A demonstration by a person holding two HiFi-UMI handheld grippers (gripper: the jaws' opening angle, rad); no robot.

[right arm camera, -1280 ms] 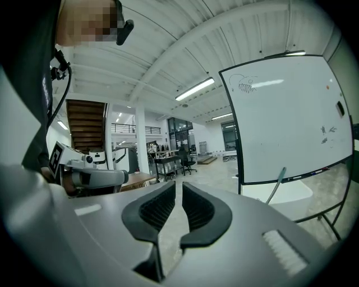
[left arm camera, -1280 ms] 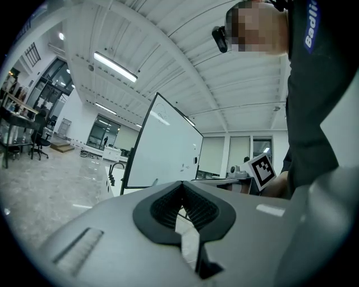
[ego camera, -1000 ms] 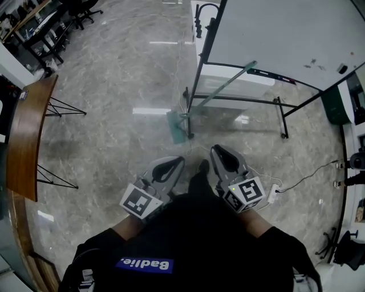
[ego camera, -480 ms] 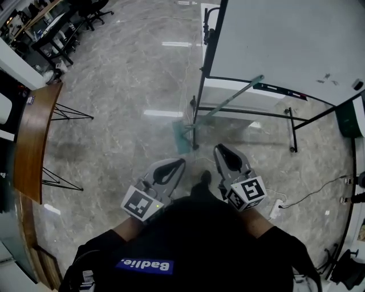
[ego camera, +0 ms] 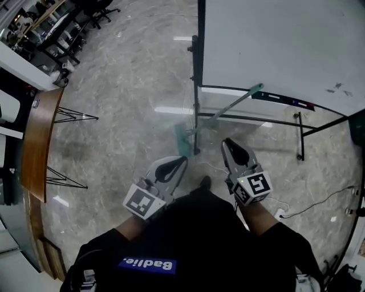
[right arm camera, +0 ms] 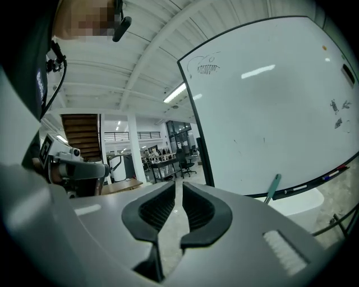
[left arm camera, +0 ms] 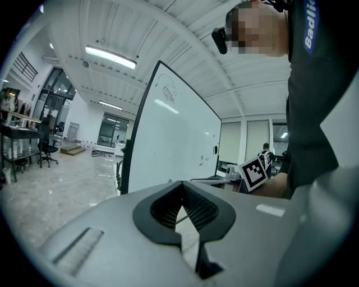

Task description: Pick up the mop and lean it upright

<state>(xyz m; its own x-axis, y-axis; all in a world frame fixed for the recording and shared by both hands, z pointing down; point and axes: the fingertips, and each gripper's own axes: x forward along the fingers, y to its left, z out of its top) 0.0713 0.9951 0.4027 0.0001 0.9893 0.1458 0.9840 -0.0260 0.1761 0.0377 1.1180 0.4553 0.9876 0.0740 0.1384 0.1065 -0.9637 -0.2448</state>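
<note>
As right claw (ego camera: 229, 142) hovers, mop (ego camera: 228, 108) ahead, untouched.

One mop (ego camera: 231, 108), one whiteboard (ego camera: 274, 45), two hand-held grippers.
Counted from the head view: a single green-handled mop; a single large whiteboard; one wooden table (ego camera: 35, 142) on two black wire legs (ego camera: 73, 117); the left gripper (ego camera: 180, 161) and the right gripper (ego camera: 227, 142), each carrying one marker cube (ego camera: 142, 202), so two cubes in all; one white power strip (ego camera: 280, 214) with one cable (ego camera: 319, 199); one dark shoe (ego camera: 205, 182). The chairs (ego camera: 97, 8) in the far corner are too small to count.
</note>
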